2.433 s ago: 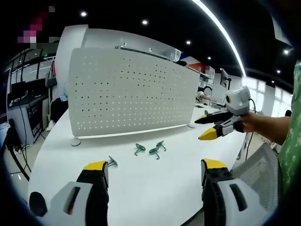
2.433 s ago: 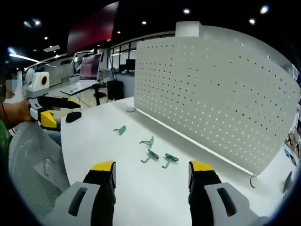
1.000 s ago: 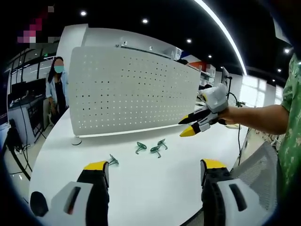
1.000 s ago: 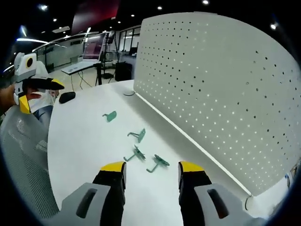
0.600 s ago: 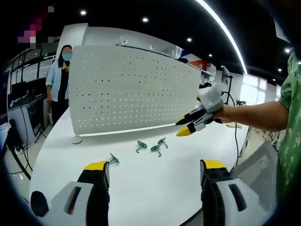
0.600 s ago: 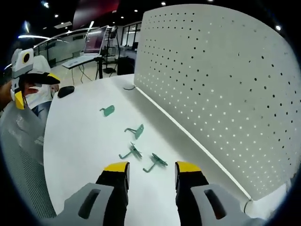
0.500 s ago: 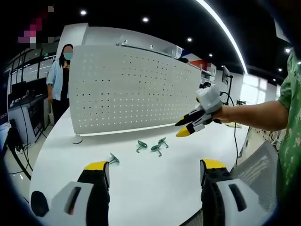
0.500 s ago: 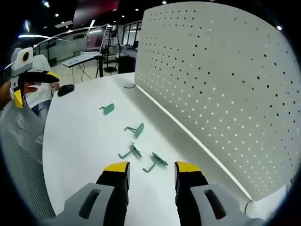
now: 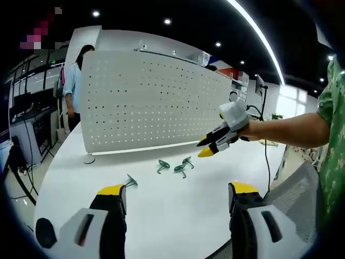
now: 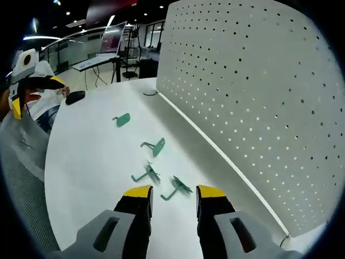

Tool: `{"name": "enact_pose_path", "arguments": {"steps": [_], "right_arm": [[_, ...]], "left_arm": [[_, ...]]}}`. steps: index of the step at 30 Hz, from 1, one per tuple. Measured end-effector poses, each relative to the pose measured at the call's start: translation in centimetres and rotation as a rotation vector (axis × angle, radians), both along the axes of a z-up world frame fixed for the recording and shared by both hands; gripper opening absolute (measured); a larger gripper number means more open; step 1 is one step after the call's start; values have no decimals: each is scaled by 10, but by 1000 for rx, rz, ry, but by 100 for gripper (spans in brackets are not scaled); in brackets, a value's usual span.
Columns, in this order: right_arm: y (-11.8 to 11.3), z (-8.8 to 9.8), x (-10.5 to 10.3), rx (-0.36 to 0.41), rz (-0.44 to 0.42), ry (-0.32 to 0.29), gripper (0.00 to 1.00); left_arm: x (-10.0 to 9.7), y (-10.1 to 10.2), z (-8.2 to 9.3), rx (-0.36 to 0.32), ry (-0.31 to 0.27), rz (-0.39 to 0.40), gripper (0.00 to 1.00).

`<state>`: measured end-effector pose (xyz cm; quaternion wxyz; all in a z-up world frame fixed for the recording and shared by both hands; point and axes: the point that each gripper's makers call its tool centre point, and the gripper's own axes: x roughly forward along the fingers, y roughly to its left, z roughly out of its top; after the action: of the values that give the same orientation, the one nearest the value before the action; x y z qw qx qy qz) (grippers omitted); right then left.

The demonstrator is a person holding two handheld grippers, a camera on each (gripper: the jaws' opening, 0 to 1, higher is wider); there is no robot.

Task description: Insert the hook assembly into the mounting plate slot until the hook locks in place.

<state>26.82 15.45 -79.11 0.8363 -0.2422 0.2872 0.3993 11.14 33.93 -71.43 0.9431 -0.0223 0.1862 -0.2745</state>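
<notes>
Hooks: four green ones loose on the white table [image 9: 161, 210], none in the pegboard [image 10: 259, 91]. Left gripper view: one hook [image 9: 129, 181] lies alone near the left gripper's left jaw, three more in a cluster further on, hook 2 [image 9: 162, 166], hook 3 [image 9: 179, 170] and hook 4 [image 9: 187, 161], all in front of the board's lower edge. Right gripper view shows the same four in a line along the board: far flat one [image 10: 122, 120], then [image 10: 155, 146], [image 10: 147, 174], and the nearest [image 10: 176, 187] just ahead of the jaw tips.

Pegboard stands upright on the table, white, perforated, on small feet [image 9: 86, 159]. Nothing hangs on it.

Left gripper [image 9: 175, 197]: jaws wide apart, nothing between them, low over the near table edge, well back from the hooks. It also shows at the left of the right gripper view [image 10: 24, 91].

Right gripper [image 10: 171, 195]: jaws spread with a narrow gap, empty, above the table just short of the nearest hook, not touching it. From the left gripper view [image 9: 205, 147] it hangs in the air over the cluster, tips pointing down-left, a hand [image 9: 253, 129] and a bare forearm behind it.

Mesh chair back [image 9: 294, 194] at the near table edge. A person [image 9: 73, 86] stands behind the board's left end. Black mouse [image 10: 75, 97] at the far end of the table.
</notes>
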Motion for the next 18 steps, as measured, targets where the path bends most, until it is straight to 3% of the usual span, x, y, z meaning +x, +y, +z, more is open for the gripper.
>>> {"name": "enact_pose_path", "arguments": {"steps": [18], "right_arm": [[10, -15, 11, -60, 62, 6, 23]], "left_arm": [[1, 2, -1, 4, 4, 8, 77]]}}
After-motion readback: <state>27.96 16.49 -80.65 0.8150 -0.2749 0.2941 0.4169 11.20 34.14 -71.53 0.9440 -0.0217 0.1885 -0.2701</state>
